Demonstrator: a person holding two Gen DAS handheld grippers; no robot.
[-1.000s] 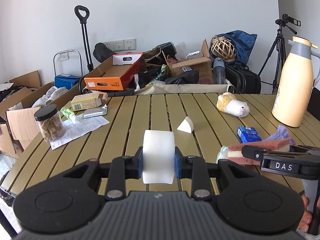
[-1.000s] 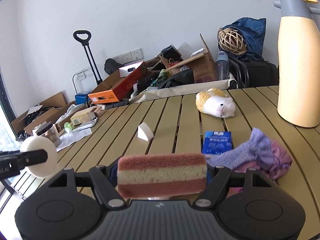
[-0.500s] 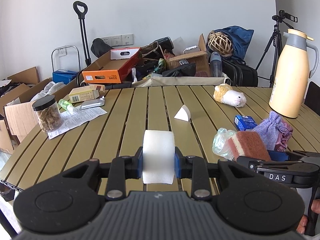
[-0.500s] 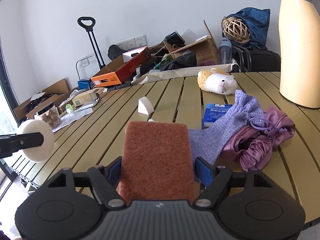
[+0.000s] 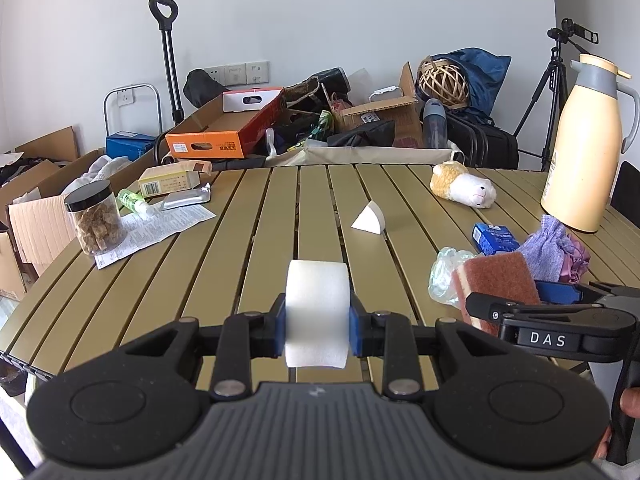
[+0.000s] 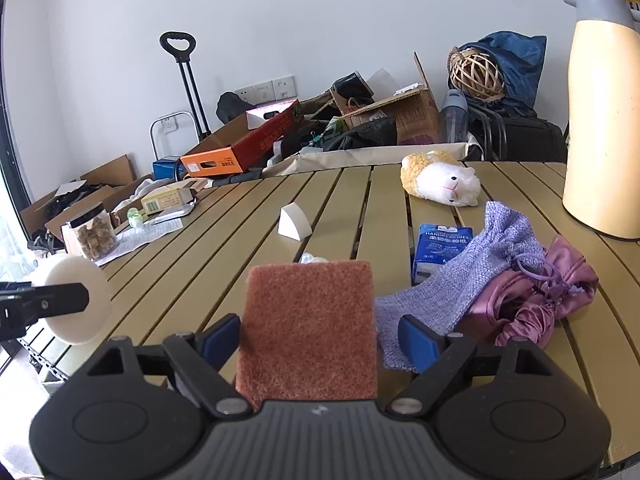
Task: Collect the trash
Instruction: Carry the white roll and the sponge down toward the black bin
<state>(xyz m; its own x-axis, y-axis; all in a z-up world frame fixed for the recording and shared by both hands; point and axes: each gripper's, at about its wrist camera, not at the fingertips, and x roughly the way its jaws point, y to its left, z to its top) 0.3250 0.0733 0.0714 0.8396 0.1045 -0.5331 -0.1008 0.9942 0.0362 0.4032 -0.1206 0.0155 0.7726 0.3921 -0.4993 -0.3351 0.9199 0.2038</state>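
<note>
My left gripper (image 5: 316, 316) is shut on a white foam cylinder (image 5: 316, 312), held above the near edge of the slatted table (image 5: 248, 240). The cylinder also shows in the right wrist view (image 6: 76, 300). My right gripper (image 6: 320, 340) has its jaws spread open. A red-brown scouring sponge (image 6: 310, 328) lies between them, brown face up, with a gap to the right pad; it also shows in the left wrist view (image 5: 496, 284). A crumpled clear plastic wrapper (image 5: 444, 276) lies just beyond the sponge. A white wedge-shaped sponge (image 5: 370, 224) sits mid-table.
On the table: a plush toy (image 5: 464, 188), blue tissue pack (image 6: 440, 248), purple pouches (image 6: 520, 280), cream thermos (image 5: 584, 144), jar (image 5: 96, 220), paper sheet, small box and bottle at left. Boxes and bags (image 5: 240, 124) stand behind the table.
The sponge turned from edge-on to brown face up. The right gripper's jaws opened off it. The left gripper kept its hold and barely moved.
</note>
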